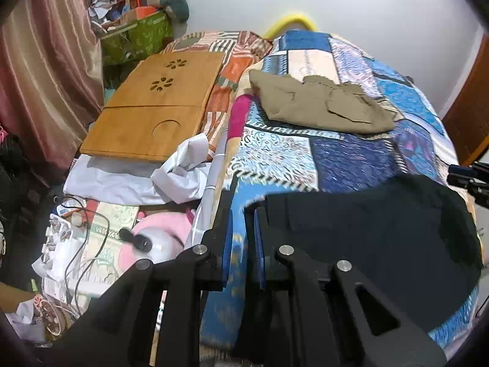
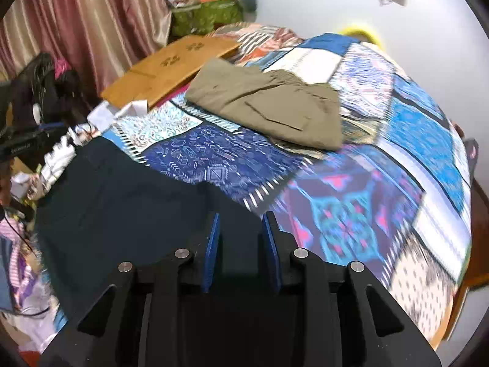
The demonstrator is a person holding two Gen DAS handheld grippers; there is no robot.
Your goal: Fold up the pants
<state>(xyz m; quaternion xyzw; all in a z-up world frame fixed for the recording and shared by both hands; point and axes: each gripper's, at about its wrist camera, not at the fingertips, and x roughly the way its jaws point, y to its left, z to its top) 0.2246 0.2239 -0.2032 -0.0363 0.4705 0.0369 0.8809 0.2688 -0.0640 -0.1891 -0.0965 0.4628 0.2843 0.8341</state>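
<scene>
Dark navy pants (image 1: 382,232) lie folded on the near edge of the patchwork bedspread (image 1: 351,159); they also show in the right wrist view (image 2: 128,198). My left gripper (image 1: 243,214) is open at the pants' left edge, jaws apart over the bedspread, holding nothing. My right gripper (image 2: 240,223) is open over the pants' right edge, with dark cloth showing between its blue pads (image 2: 214,244); it also shows at the far right of the left wrist view (image 1: 467,177). Folded olive pants (image 1: 321,104) lie further back on the bed, also in the right wrist view (image 2: 269,107).
A wooden lap tray (image 1: 152,113) lies left of the bed on white sheets (image 1: 128,180). Cluttered floor with cables, papers and a pink toy (image 1: 159,238) lies to the left. A striped curtain (image 1: 39,70) hangs at left, a wooden door (image 1: 470,110) at right.
</scene>
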